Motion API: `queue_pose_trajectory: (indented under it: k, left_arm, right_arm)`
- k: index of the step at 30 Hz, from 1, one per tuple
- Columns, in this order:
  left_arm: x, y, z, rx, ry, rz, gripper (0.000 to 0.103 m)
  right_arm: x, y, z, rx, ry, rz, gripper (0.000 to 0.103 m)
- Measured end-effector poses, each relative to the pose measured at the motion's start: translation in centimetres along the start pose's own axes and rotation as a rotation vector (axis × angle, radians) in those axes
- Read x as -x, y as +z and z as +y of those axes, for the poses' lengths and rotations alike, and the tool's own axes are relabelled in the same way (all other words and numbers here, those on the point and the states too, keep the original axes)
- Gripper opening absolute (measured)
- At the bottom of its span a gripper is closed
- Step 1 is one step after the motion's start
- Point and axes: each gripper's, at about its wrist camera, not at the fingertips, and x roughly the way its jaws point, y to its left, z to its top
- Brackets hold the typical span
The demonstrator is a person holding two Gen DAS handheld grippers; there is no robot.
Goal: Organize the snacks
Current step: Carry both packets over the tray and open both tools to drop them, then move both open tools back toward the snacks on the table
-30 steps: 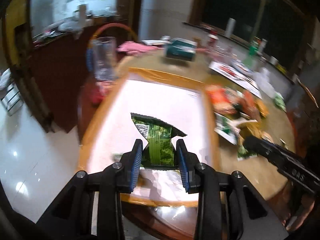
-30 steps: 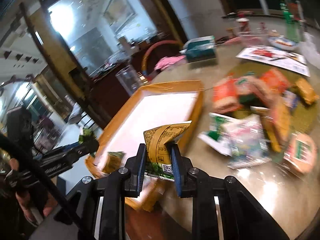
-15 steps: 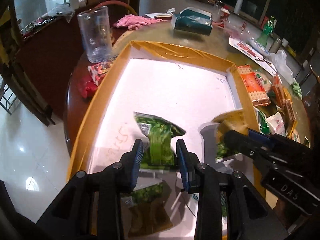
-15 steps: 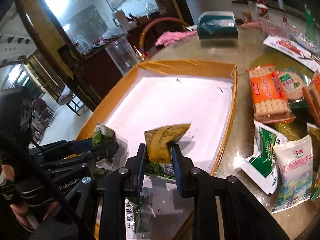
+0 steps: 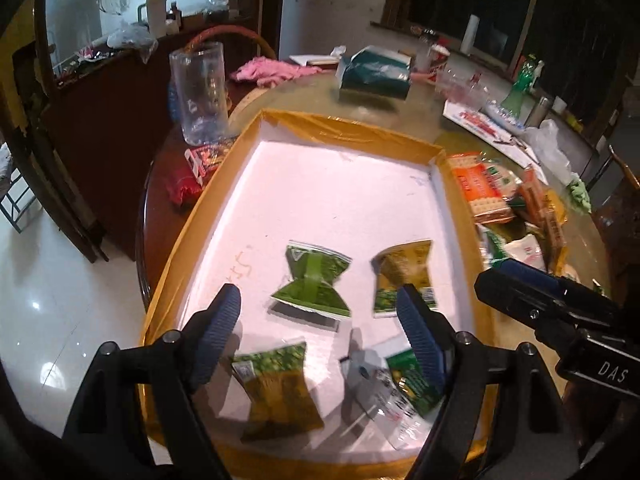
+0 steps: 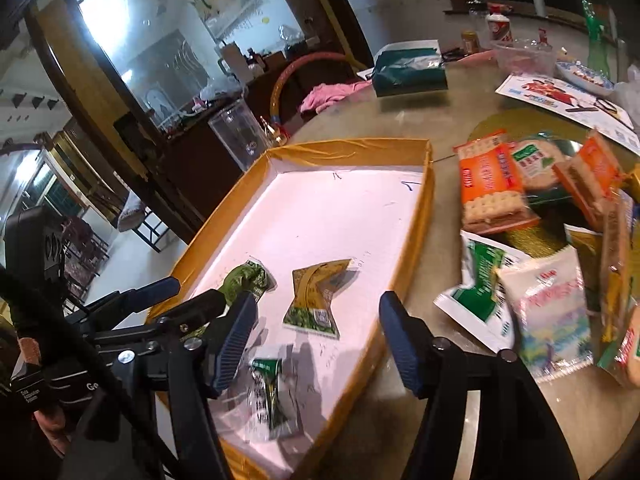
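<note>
Indoors, cluttered round table (image 5: 400, 120) beside white tiled floor (image 5: 60, 300), dark windows (image 5: 472, 0).

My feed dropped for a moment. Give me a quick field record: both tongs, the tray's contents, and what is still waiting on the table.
left tongs: open, jaws just opened, nothing gripped
right tongs: open, jaws just opened, nothing gripped
green packet: lying flat in tray
yellow packet: lying flat in tray, beside the green one
tray: four packets inside, far half bare
snack pile: outside tray on the table, crackers and pouches
</note>
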Motion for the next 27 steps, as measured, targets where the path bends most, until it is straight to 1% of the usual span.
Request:
queue_pose_trajectory:
  k: [4, 11, 22, 27]
  left_arm:
    - [0.9, -0.2, -1.0, -0.009, 0.026, -0.019, 0.081]
    - [1.6, -0.6, -2.7, -0.040, -0.014, -0.007, 0.081]
    - [2.4, -1.4, -5.0, -0.093, -0.034, -0.007, 0.081]
    - [2.6, -1.6, -5.5, -0.106, -0.042, -0.003, 0.081]
  right_arm:
    - [1.3, -0.4, -0.6, -0.018, 0.008, -0.006, 0.067]
    - [2.4, -0.8, -1.4, -0.028, -0.018, -0.001, 0.068]
    - [3.9, -1.4, -3.7, -0.063, -0.076, -0.002, 0.069]
    - [4.5, -1.5, -4.8, -0.096, -0.085, -0.008, 0.069]
